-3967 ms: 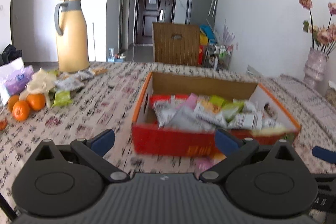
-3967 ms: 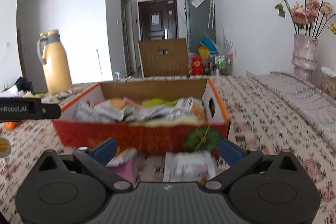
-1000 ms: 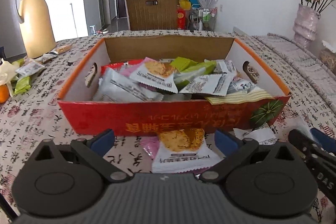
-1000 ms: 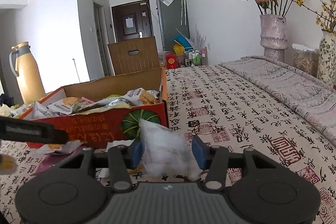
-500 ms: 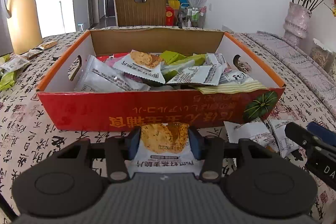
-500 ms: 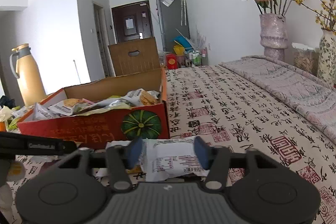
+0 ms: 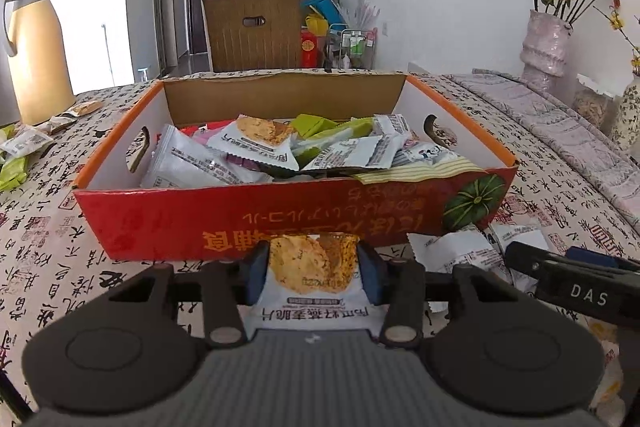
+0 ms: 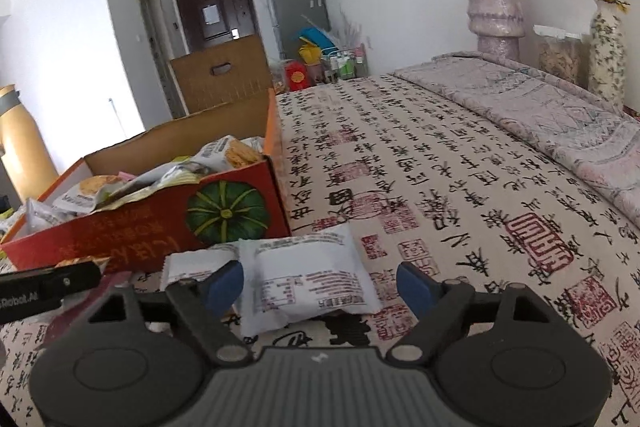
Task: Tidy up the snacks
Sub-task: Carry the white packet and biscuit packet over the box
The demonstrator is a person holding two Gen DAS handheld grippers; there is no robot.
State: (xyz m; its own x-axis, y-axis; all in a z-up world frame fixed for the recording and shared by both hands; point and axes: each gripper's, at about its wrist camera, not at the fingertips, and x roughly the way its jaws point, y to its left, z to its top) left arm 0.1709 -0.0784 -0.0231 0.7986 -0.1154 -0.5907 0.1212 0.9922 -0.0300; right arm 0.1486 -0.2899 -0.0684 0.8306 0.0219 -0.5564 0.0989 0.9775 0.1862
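Changes since earlier: both hands have come in close to the snack box (image 7: 256, 223), and the left gripper (image 7: 312, 267), wide apart a second ago, is now clamped on a packet, while the right gripper (image 8: 320, 283) has just been opening around the white packet it held.
Landmark: the snack box is red and orange cardboard with a pumpkin print, standing on the calligraphy-print tablecloth (image 8: 460, 195) and already heaped with wrapped snacks.
Loose snacks: a few packets lie on the cloth just in front of the box's near wall; others sit well off to the left of the box beside the yellow jug (image 7: 34, 47).
Left tongs: narrow, pads pressing both sides of the cracker packet (image 7: 312, 271), which sits just in front of the box's near wall, below its rim.
Right tongs: wide, with the white packet (image 8: 308, 283) lying flat on the cloth between them, near the box's pumpkin corner; the pads look clear of it.
Step in hand: probably gathering the stray packets into the box, the left one gripped and ready.
Next move, as judged: lift the cracker packet above the near rim, carry it over the heap, then release.
Risk: the box is full near the front, so a packet dropped low may slide back out.
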